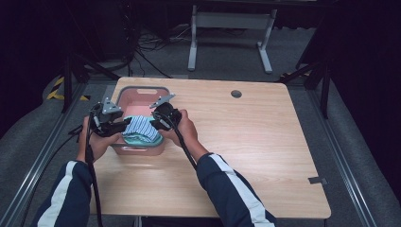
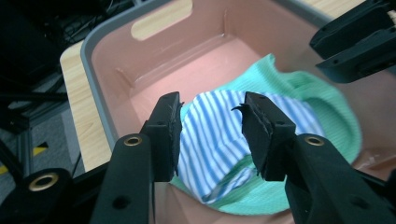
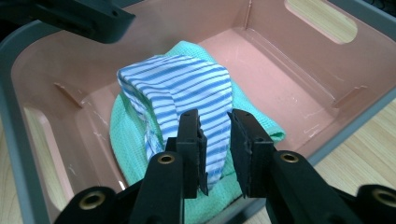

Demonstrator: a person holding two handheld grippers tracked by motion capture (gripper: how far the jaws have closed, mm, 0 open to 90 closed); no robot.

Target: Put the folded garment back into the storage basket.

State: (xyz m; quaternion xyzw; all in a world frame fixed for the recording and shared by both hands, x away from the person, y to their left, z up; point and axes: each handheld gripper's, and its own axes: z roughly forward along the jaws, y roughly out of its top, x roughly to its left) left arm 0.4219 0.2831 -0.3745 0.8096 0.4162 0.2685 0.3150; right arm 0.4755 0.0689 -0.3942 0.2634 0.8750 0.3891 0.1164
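Note:
A pink bin (image 1: 142,89) with a grey rim stands at the table's left. Inside it, a blue-and-white striped cloth (image 1: 141,126) lies humped on a green cloth (image 1: 137,140). My left gripper (image 1: 126,122) hovers at the striped cloth's left side. In the left gripper view its jaws stand wide apart over the striped cloth (image 2: 219,149), open (image 2: 212,121). My right gripper (image 1: 155,120) is at the cloth's right side. In the right gripper view its jaws (image 3: 215,126) sit slightly apart at the edge of the striped cloth (image 3: 177,84), open. Green cloth (image 3: 261,128) spreads beneath.
The bin sits on a light wooden table (image 1: 246,142) with a round cable hole (image 1: 236,93) at the back. The bin's far half (image 2: 205,60) is bare pink floor. A white frame (image 1: 231,28) stands on the floor beyond the table.

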